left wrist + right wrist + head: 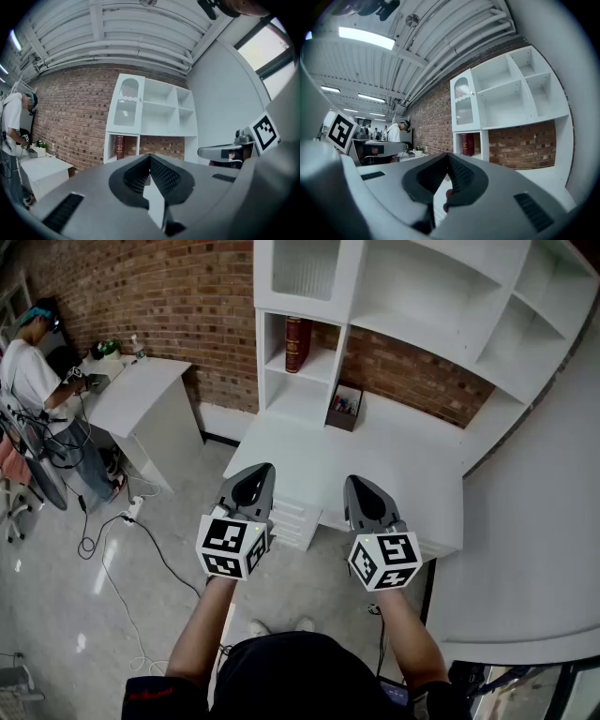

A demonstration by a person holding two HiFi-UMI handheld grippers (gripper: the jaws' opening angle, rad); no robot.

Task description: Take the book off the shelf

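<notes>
A dark red book (pixel 297 343) stands upright in the lower left compartment of the white shelf unit (pixel 309 390). It also shows in the left gripper view as the book (pixel 120 146) and in the right gripper view as the book (pixel 467 144). My left gripper (pixel 257 472) and right gripper (pixel 360 486) hover side by side in front of the white desk (pixel 394 465), well short of the shelf. Both point level toward it. The left gripper (pixel 150 157) is shut with nothing between its jaws. The right gripper (pixel 447 157) also has its jaws together and holds nothing.
A small brown box (pixel 344 410) of pens sits on the desk beside the shelf unit. Drawers (pixel 291 519) lie under the desk front. At the left a person (pixel 33 362) works at another white table (pixel 136 395). Cables (pixel 141 545) trail across the floor.
</notes>
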